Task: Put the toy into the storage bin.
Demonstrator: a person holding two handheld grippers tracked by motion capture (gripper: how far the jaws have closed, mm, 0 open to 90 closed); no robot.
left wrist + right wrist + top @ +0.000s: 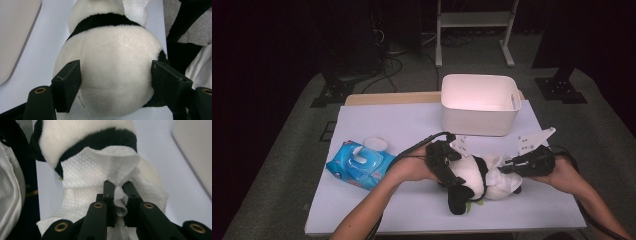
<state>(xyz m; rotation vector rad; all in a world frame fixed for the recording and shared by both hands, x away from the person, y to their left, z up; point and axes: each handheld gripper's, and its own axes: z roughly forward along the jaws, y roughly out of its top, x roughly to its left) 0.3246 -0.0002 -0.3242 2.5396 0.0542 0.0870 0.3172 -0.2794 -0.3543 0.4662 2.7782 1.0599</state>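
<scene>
A black-and-white plush panda (472, 176) lies on the white table sheet (387, 120) near the front edge. My left gripper (458, 170) comes at it from the left. In the left gripper view its jaws (115, 75) flank the panda's round white rump (112, 57), with the pads against the fur on both sides. My right gripper (508, 167) comes in from the right, shut on a bunched white wipe (85, 175). The wipe (501, 176) is draped over the panda's head end, just below the black band (100, 137).
A blue pack of wet wipes (359, 164) lies at the left with its flap up, and a round white lid (375, 142) sits behind it. A white plastic bin (479, 120) stands at the back of the table, just beyond the grippers.
</scene>
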